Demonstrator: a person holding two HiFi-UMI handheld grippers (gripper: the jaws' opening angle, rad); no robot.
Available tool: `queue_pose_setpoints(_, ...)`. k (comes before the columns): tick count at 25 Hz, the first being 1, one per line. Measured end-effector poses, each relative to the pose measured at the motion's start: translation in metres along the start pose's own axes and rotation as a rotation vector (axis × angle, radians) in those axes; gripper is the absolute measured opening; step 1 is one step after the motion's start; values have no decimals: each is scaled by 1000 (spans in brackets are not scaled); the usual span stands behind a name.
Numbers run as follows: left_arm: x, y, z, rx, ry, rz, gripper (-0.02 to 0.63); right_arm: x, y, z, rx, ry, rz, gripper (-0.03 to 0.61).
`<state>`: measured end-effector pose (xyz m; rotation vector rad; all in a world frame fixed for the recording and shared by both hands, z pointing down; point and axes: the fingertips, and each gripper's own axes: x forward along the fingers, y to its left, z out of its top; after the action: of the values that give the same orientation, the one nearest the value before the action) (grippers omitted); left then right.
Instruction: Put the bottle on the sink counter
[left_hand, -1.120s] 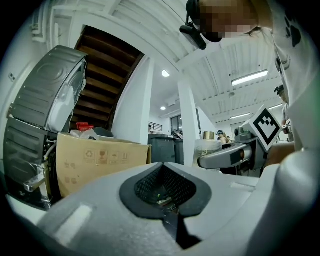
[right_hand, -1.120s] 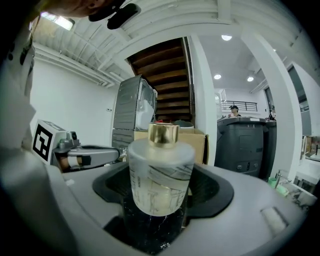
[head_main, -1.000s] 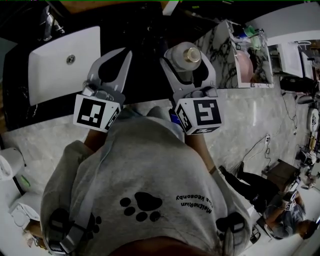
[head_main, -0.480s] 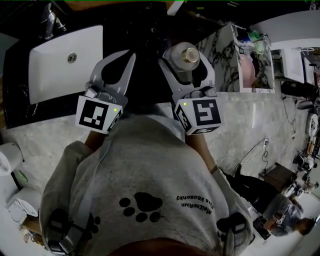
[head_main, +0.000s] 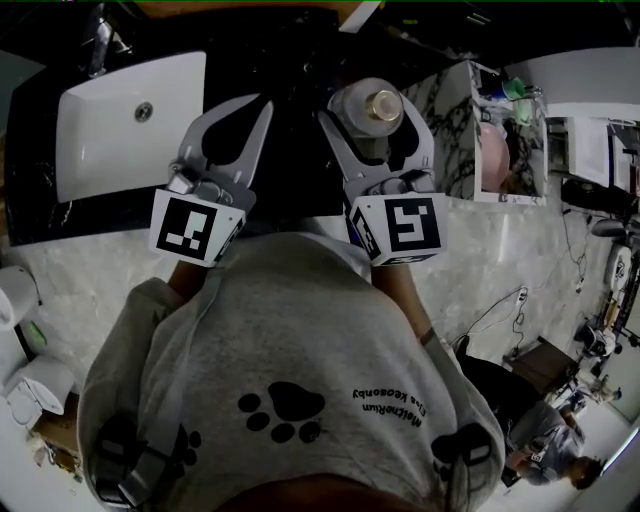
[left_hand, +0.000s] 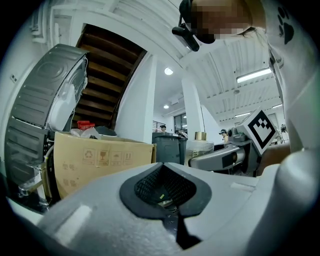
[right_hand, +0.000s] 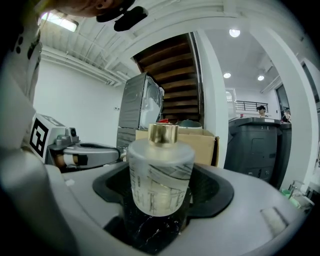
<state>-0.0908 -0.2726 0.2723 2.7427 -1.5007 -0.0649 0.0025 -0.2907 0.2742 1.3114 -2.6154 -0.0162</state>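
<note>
A frosted glass bottle (head_main: 368, 112) with a gold cap stands upright between the jaws of my right gripper (head_main: 375, 122), which is shut on its body. In the right gripper view the bottle (right_hand: 160, 172) fills the gap between the jaws, with dark marbled stone under it. It hangs over the black sink counter (head_main: 290, 60), to the right of the white basin (head_main: 105, 135). My left gripper (head_main: 240, 112) hovers beside it over the same counter, shut with nothing in it; in its own view its jaws (left_hand: 167, 192) meet around an empty pad hollow.
A chrome faucet (head_main: 100, 40) stands at the basin's back left. A marble side panel (head_main: 450, 110) ends the counter on the right, with a shelf of small items (head_main: 505, 110) beyond. Pale marble floor lies below. A cardboard box (left_hand: 100, 162) and a grey bin (left_hand: 170, 147) stand ahead.
</note>
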Motion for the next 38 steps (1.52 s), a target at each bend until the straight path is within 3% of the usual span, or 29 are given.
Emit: queue_pose_setpoints(38,66,39,-15,20,39,45,3,82,-48,-20,-7,27,43,337)
